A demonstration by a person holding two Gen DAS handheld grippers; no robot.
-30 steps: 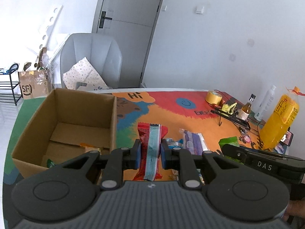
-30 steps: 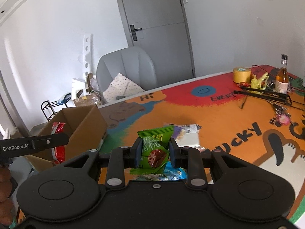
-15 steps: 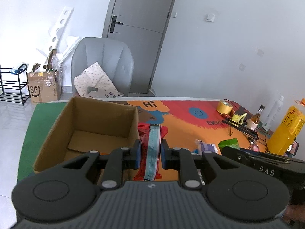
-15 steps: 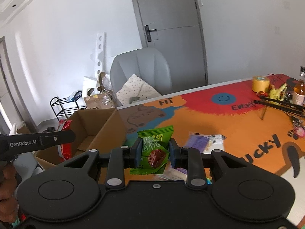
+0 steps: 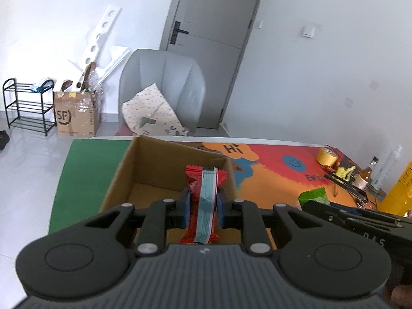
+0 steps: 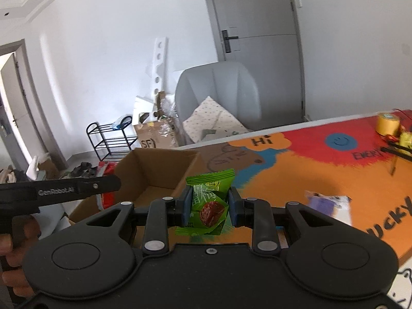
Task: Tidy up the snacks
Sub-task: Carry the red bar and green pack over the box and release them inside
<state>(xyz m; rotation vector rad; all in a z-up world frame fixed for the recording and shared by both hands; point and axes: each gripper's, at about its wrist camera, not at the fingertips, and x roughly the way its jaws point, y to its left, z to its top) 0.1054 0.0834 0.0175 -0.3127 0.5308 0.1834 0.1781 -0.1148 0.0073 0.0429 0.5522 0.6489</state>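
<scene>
Over the cardboard box (image 5: 164, 170) the left claw (image 5: 203, 203) grips a red snack bar (image 5: 203, 195), long axis upright, directly above the opening. Right claw (image 6: 209, 203), clamping a green snack packet (image 6: 208, 200), sits farther, box ahead-left.

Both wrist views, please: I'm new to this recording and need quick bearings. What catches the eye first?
The left tongs pinch a red snack packet upright, right over the open cardboard box. The right tongs grip a green snack packet, with the box to their left. Behind lies a loud orange-and-red table mat.
</scene>
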